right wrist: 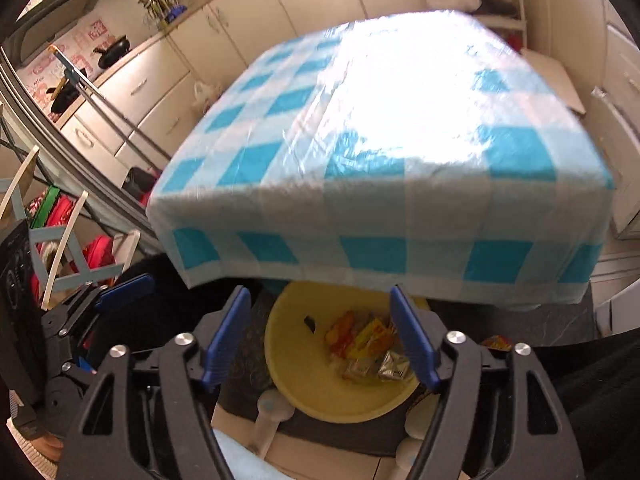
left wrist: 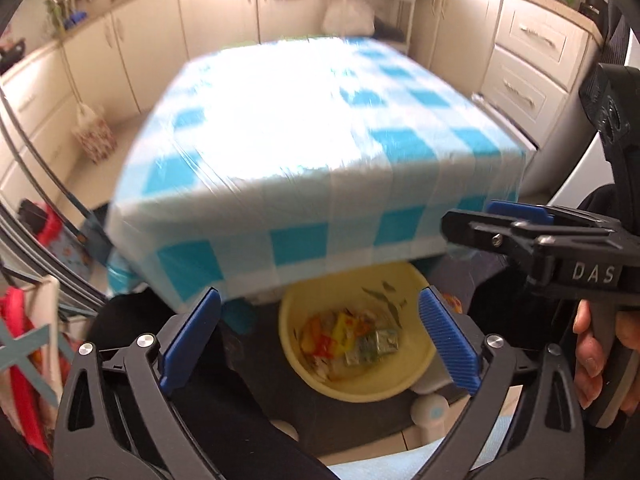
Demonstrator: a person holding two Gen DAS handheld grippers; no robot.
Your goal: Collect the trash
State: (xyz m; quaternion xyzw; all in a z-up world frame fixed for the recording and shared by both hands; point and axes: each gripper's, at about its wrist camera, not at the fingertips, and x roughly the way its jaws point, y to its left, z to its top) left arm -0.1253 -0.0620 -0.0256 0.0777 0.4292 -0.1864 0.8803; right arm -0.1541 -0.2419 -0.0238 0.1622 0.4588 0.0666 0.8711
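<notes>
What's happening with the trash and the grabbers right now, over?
Left gripper open, empty. Right gripper open, empty. Wrappers lying in yellow basin below the table edge. Nothing blocking.

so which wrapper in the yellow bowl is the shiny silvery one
The crinkled foil packet at the right of the pile in the yellow bowl. It is silvery-green and reflective; the others beside it are orange and yellow.
</notes>
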